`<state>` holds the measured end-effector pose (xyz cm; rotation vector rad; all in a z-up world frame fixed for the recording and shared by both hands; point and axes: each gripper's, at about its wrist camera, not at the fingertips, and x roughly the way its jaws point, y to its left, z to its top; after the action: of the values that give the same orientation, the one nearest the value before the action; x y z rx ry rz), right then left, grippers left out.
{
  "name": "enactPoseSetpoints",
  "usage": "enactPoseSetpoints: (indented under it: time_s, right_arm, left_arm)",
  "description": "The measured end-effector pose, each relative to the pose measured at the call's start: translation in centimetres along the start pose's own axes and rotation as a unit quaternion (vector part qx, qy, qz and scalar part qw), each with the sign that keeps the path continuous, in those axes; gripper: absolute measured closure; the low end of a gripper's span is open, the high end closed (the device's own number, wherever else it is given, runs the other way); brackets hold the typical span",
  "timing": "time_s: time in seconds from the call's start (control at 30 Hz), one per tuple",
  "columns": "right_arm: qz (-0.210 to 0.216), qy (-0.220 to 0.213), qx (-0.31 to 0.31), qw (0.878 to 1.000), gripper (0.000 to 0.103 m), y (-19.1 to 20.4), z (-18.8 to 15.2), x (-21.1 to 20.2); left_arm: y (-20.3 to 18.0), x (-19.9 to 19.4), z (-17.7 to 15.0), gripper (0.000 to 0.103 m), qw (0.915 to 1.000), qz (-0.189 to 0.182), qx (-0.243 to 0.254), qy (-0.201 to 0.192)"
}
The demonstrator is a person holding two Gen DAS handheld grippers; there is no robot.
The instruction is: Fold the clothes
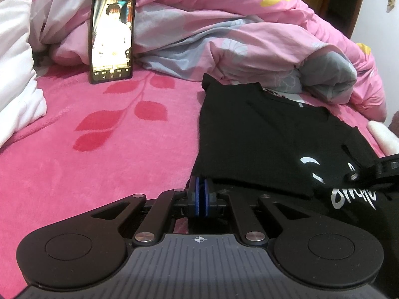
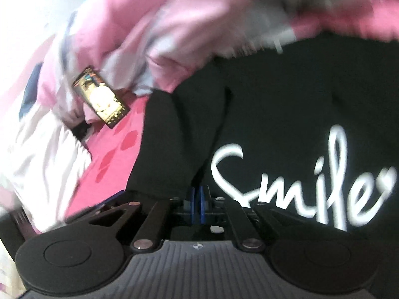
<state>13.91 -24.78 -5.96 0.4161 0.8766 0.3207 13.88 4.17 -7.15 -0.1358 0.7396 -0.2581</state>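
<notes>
I see a bed covered by a bright pink fleece blanket (image 1: 87,154) printed with darker red leaf shapes. Along the far side a pink and grey floral duvet (image 1: 224,32) lies bunched in a heap, and a white pillow (image 1: 15,74) sits at the far left. A phone (image 1: 112,37) stands upright against the duvet with its screen lit. At the far right corner I make out a strip of pale wall and something wooden beside it.

The black T-shirt (image 1: 261,144) lies on the right half of the blanket, partly folded, its far edge touching the duvet; white script reading "Smile" shows on its near part in the right wrist view, which is blurred.

My left gripper (image 1: 199,194) sits at the shirt's near left corner with its blue pads pressed together; I cannot tell whether cloth is caught between them. My right gripper (image 2: 197,199) has its 2 pads nearly together at the shirt's near edge, and I cannot tell if it grips the fabric.
</notes>
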Motion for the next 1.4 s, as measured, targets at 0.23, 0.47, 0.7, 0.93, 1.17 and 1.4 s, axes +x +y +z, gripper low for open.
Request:
enactPoseSetpoints:
  time_s: [0.23,0.47,0.7,0.93,1.17,1.4]
  right_arm:
    - [-0.014,-0.032,-0.195,0.98,0.09,6.6,-1.4,1.4]
    - [-0.035,-0.002,-0.226,0.973,0.09,6.9,-3.8,4.6]
    - [-0.01,-0.02,-0.166,0.986,0.079,4.7,-1.3,2.3]
    - [-0.064,-0.083,-0.048,0.993,0.068,-1.5,6.7,4.8]
    - [-0.084,-0.054,-0.09,0.991,0.071,-1.6,7.5,8.8]
    - [-0.08,-0.076,-0.055,0.992,0.1,-2.3,7.3,7.6]
  left_arm:
    - [0.3,-0.8,0.3,0.098,0.9999,-0.004,-0.014,0.005]
    - [-1.1,-2.8,0.6,0.096,0.9976,-0.028,0.025,-0.059]
    - [-1.1,1.5,0.7,0.091,0.9987,0.029,0.036,-0.021]
    - [-0.9,0.9,0.6,0.088,0.9986,0.031,0.037,-0.022]
    - [-0.4,1.0,0.8,0.088,0.9993,0.021,0.027,-0.019]
    - [-0.4,1.0,1.0,0.088,0.9993,0.021,0.026,-0.018]
